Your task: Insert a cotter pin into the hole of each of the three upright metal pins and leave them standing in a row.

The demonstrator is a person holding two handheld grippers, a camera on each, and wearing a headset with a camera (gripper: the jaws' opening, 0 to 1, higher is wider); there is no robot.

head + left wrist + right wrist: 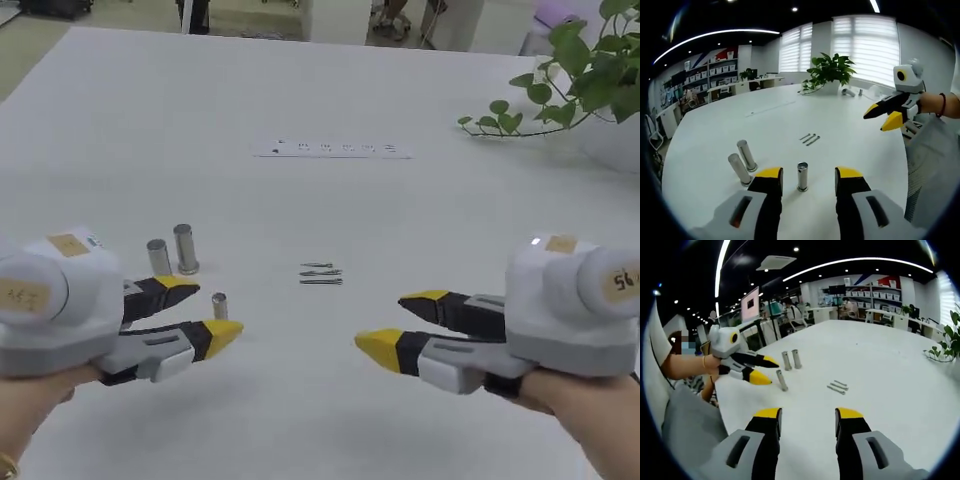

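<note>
My left gripper (210, 305) lower left, jaws apart, short metal pin (219, 304) between tips. My right gripper (390, 320) lower right, jaws spread, empty. Three cotter pins (321, 274) centre, open white table (300, 90) around; plant (590, 70) upper right.

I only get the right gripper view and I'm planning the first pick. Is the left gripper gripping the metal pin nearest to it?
Observer: No. The left gripper view shows the left gripper open, with the nearest metal pin standing untouched in the gap by its tips.
Operator: The cotter pins blur together for me. How many are there?
Observer: The head view shows three cotter pins lying side by side, apart from the metal pins.
Operator: Is anything lying beyond them?
Observer: Yes, a white strip with small dark marks lies flat farther away.
</note>
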